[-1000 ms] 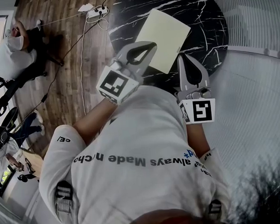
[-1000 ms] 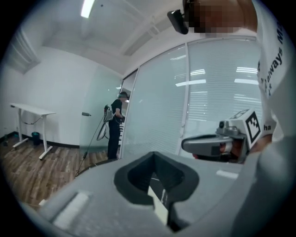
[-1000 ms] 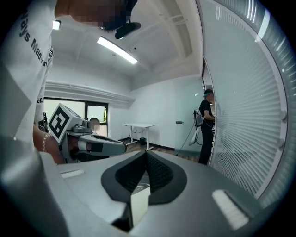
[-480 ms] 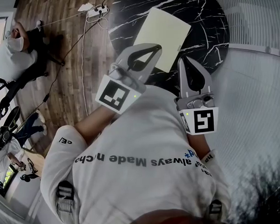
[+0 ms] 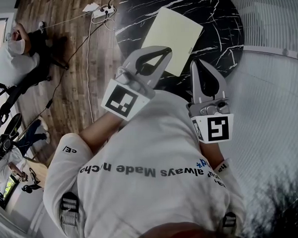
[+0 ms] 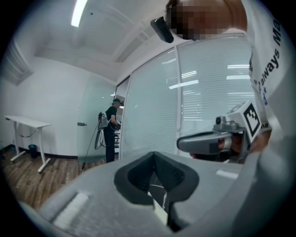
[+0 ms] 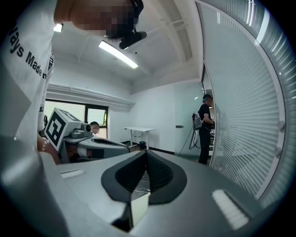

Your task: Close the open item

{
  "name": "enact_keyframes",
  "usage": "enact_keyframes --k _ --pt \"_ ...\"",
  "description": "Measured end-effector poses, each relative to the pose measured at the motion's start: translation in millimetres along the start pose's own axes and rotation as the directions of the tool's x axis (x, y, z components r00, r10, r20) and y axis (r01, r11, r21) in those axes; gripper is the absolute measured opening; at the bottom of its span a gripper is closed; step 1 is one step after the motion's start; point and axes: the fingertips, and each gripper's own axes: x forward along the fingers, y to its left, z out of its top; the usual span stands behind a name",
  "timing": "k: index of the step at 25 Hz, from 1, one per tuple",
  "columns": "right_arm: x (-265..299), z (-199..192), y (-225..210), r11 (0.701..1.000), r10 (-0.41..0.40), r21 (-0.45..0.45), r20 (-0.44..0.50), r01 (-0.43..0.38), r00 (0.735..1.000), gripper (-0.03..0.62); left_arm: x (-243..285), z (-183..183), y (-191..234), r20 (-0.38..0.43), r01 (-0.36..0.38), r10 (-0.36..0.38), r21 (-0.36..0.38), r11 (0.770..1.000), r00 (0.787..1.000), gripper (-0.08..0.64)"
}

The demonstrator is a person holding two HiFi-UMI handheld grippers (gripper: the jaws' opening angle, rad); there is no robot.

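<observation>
A pale yellow flat folder [image 5: 177, 32] lies closed on the round black marble table [image 5: 219, 21] in the head view. My left gripper [image 5: 163, 51] hangs above the folder's near edge, jaws shut with nothing between them. To its right my right gripper [image 5: 196, 63] is held just over the table's near rim, also shut and empty. Both sit close to my chest. In the left gripper view the shut left gripper [image 6: 154, 154] shows a sliver of table and folder through the jaw gap. The right gripper view shows the shut right gripper [image 7: 146, 153] the same way.
A power strip [image 5: 102, 13] and cables lie on the wood floor left of the table. A seated person [image 5: 10, 52] is at far left. A glass wall with blinds [image 5: 270, 87] runs along the right. A standing person [image 6: 111, 129] and a white desk [image 6: 27, 124] are across the room.
Both grippers have drawn back slightly toward my body. The folder has not moved and both jaws stay shut.
</observation>
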Motion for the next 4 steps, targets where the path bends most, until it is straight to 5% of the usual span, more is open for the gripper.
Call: enact_keyframes --k 4 --pt "-0.4 1.7 0.1 1.000 0.001 0.002 0.001 -0.001 1.000 0.000 -1.1 0.9 -0.3 0.000 -0.001 0.001 0.005 1.000 1.000 0.003"
